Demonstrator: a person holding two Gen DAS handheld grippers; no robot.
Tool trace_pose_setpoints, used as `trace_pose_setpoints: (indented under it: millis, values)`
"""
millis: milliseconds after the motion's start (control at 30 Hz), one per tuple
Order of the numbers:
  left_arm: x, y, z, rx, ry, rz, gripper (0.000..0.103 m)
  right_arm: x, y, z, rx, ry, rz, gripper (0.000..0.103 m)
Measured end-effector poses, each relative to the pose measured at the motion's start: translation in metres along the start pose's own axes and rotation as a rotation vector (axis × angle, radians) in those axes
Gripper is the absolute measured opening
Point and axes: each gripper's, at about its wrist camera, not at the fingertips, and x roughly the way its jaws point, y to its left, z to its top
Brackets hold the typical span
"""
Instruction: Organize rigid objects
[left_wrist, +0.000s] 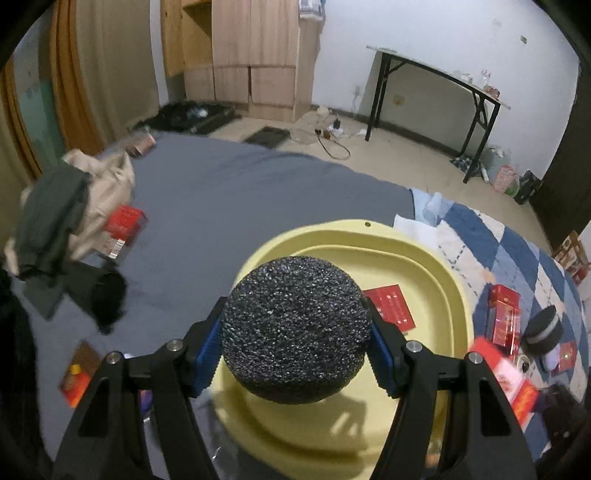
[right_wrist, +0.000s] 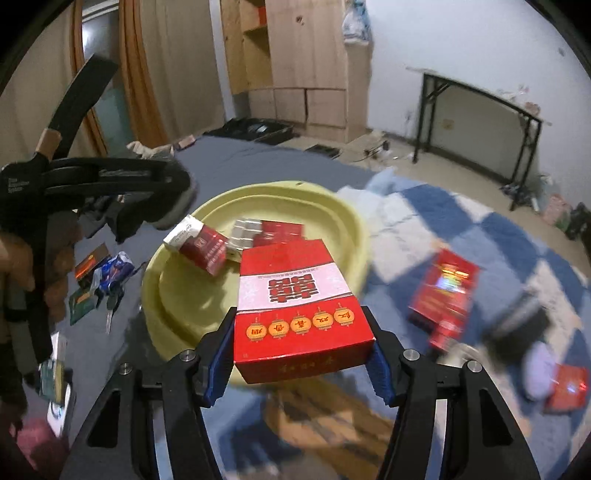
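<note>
In the lower middle of the left wrist view, the left gripper (left_wrist: 295, 345) clamps a black speckled foam ball (left_wrist: 295, 332) across its widest part; it looks light and springy, so a gentle squeeze should do. In the right wrist view the right gripper (right_wrist: 301, 354) pinches a red carton (right_wrist: 295, 314) by its side walls: stiff, light, probably crushable. Beyond both sits the yellow basin (right_wrist: 177, 302) on the bed, holding cigarette packs (right_wrist: 201, 245).

Left gripper (left_wrist: 295, 332) and right gripper (right_wrist: 301, 350): black frames, blue ribbed pads (right_wrist: 218, 363), 4 silver screws each.
</note>
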Motion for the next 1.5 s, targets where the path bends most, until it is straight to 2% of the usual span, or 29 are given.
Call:
trace_pose_setpoints:
  millis: [100,167,267,433,467,567,600,667,800,900,1067,1167,1233,1300,1367,1433,1500]
  values:
    - [0.035,0.003,-0.003,-0.015,0.071,-0.012,0.069,0.038,0.003,0.012,-0.014,0.051,0.002,0.060]
    - [0.045,0.002,-0.004,0.003,0.056,-0.028,0.069,0.064,0.007,0.017,-0.037,0.101,-0.008,0.060]
    - [0.048,-0.001,0.000,0.028,0.044,-0.025,0.070,0.090,0.010,0.022,-0.042,0.128,0.024,0.059]
    - [0.053,-0.002,0.002,0.004,0.043,-0.035,0.074,0.114,0.023,0.023,-0.114,0.128,-0.017,0.060]
    - [0.054,-0.003,0.001,0.009,0.051,-0.037,0.077,0.120,0.026,0.024,-0.116,0.126,-0.017,0.062]
    - [0.055,-0.005,-0.004,-0.007,0.082,-0.062,0.088,0.123,0.029,0.024,-0.111,0.114,0.030,0.084]
    - [0.051,-0.006,-0.004,-0.016,0.081,-0.066,0.090,0.116,0.030,0.021,-0.110,0.103,0.034,0.094]
    - [0.033,-0.009,-0.002,-0.031,0.048,-0.086,0.101,0.100,0.032,0.018,-0.102,0.056,0.031,0.103]
    - [-0.008,-0.022,0.000,-0.049,-0.011,-0.126,0.103,0.056,0.018,0.008,-0.050,-0.010,0.033,0.103]
    - [-0.042,-0.043,-0.010,-0.047,-0.038,-0.189,0.103,0.010,-0.010,-0.007,0.019,-0.054,0.001,0.103]
    - [-0.076,-0.092,-0.041,0.080,-0.068,-0.213,0.103,-0.078,-0.068,-0.046,0.083,-0.095,-0.142,0.103]
    - [-0.092,-0.109,-0.062,0.056,-0.070,-0.241,0.103,-0.126,-0.099,-0.079,0.140,-0.099,-0.225,0.103]
    - [-0.100,-0.125,-0.082,0.043,-0.039,-0.295,0.103,-0.155,-0.117,-0.101,0.179,-0.096,-0.276,0.103]
    - [-0.107,-0.143,-0.099,0.106,-0.014,-0.294,0.103,-0.177,-0.126,-0.113,0.211,-0.094,-0.302,0.103]
    - [-0.120,-0.161,-0.122,0.188,-0.038,-0.257,0.103,-0.202,-0.136,-0.126,0.228,-0.090,-0.340,0.103]
    - [-0.129,-0.174,-0.137,0.237,-0.032,-0.272,0.103,-0.228,-0.151,-0.135,0.243,-0.090,-0.377,0.103]
    - [-0.136,-0.180,-0.146,0.243,-0.031,-0.297,0.103,-0.252,-0.161,-0.151,0.278,-0.107,-0.409,0.103]
